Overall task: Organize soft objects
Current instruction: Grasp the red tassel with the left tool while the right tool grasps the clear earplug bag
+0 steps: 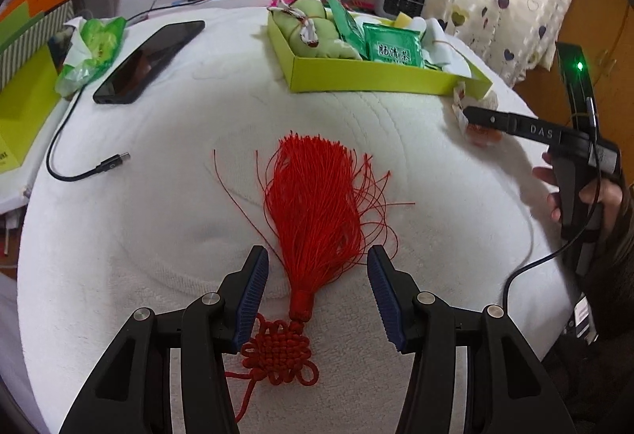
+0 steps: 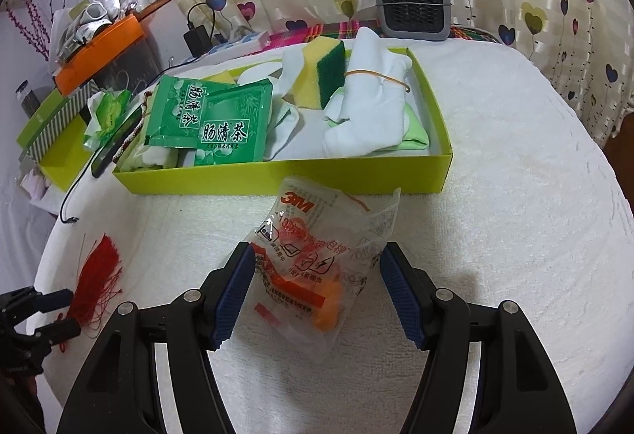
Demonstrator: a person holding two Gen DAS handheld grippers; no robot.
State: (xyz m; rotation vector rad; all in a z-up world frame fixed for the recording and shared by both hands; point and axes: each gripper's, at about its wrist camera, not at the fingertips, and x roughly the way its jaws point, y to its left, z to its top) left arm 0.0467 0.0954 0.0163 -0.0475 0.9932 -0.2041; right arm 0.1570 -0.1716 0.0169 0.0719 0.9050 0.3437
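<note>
Straddling the red tassel (image 1: 317, 204) and earplug packet (image 2: 317, 256), both hand-held grippers (image 1: 317, 267) (image 2: 317, 267) gape spread.

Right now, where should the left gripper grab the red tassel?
Probably at the bound neck of the red tassel, just above the knot. It's the firmest part and lies between the open left gripper, so come straight down; the loose threads would likely slip.
</note>
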